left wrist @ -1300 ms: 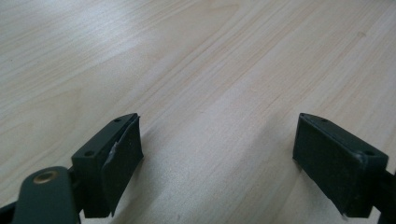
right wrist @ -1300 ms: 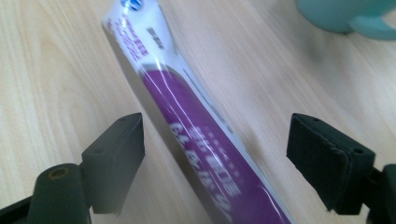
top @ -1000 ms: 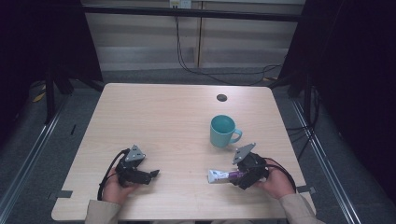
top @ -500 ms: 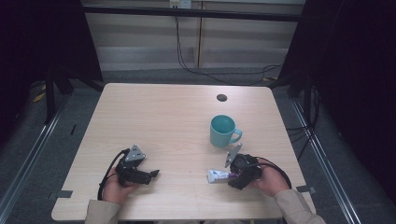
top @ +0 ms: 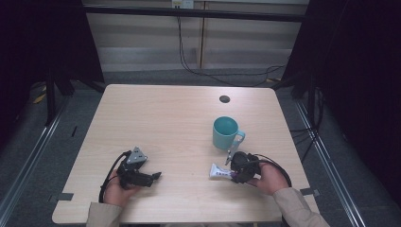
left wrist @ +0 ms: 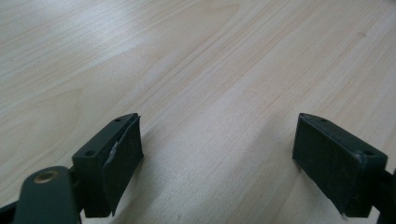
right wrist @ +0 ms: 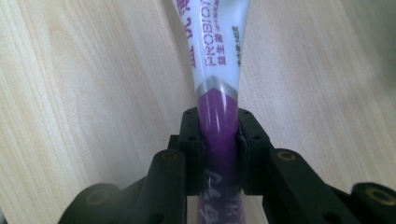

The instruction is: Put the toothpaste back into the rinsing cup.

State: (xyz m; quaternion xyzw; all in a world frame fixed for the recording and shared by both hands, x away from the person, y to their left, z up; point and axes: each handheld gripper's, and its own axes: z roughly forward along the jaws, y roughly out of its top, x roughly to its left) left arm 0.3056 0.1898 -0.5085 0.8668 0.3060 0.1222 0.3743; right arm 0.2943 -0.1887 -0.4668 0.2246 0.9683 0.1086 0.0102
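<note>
Right gripper (top: 234,171), lower right of the high view, jaws just closed, pinching the purple end of a white-and-purple toothpaste tube (right wrist: 217,70) lying on the wooden table (top: 165,113) just below the teal mug (top: 225,132). Left gripper (top: 153,177), lower left, jaws spread wide over bare wood.

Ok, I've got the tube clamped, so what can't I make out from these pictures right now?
- Tube cap end: right gripper view, hidden behind the jaws of the right gripper and cut by the bottom edge.
- Tube's far end: cut by the top edge there.
- Tube's print: high view, too small.
- Inside of the mug: high view, bottom not visible.
</note>
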